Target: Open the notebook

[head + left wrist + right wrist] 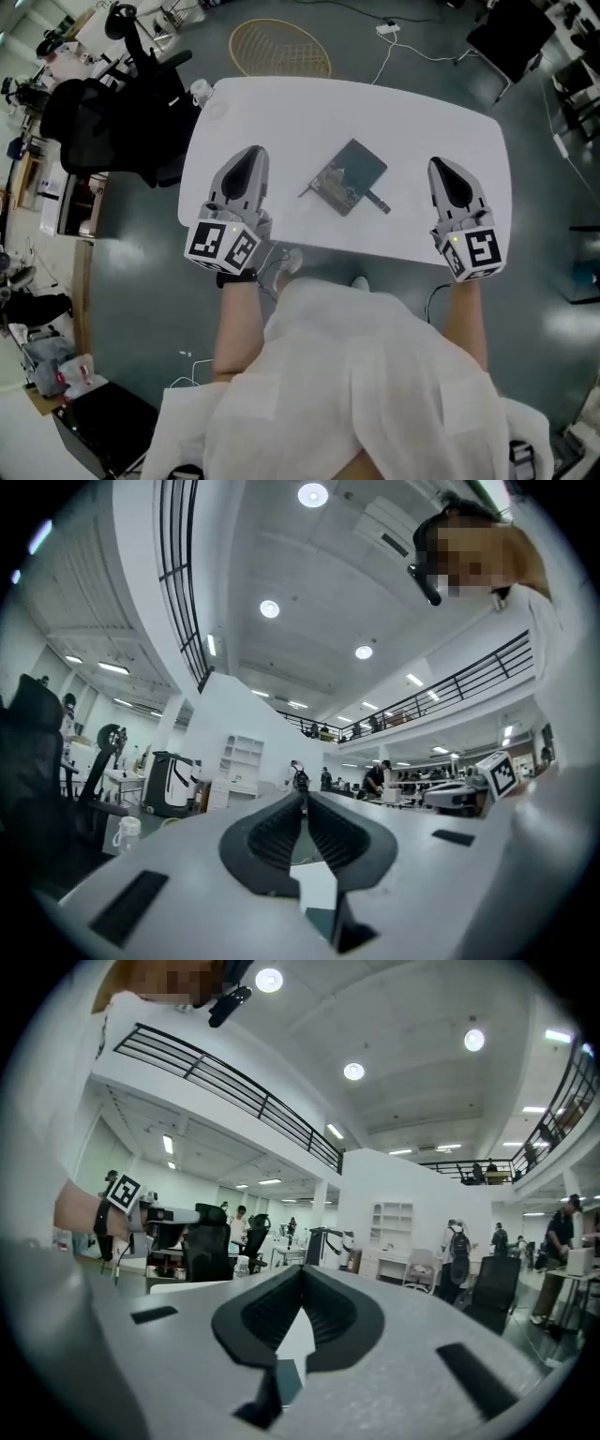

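Note:
A closed notebook [349, 176] with a dark patterned cover lies slanted in the middle of the white table [281, 112]; a thin strap sticks out at its near right corner. My left gripper [251, 152] is over the table's near left part, a hand's width left of the notebook. My right gripper [439, 165] is to the notebook's right. Both are apart from it. In the left gripper view the left gripper [303, 795] has its jaws together with nothing between them. The right gripper [302, 1270] looks the same in its own view. Neither gripper view shows the notebook.
A black office chair [117, 127] stands against the table's left side, with a white cup [200, 91] near the table's far left corner. A round wicker disc [279, 47] lies on the floor beyond the table. Another dark chair [511, 33] is at the far right.

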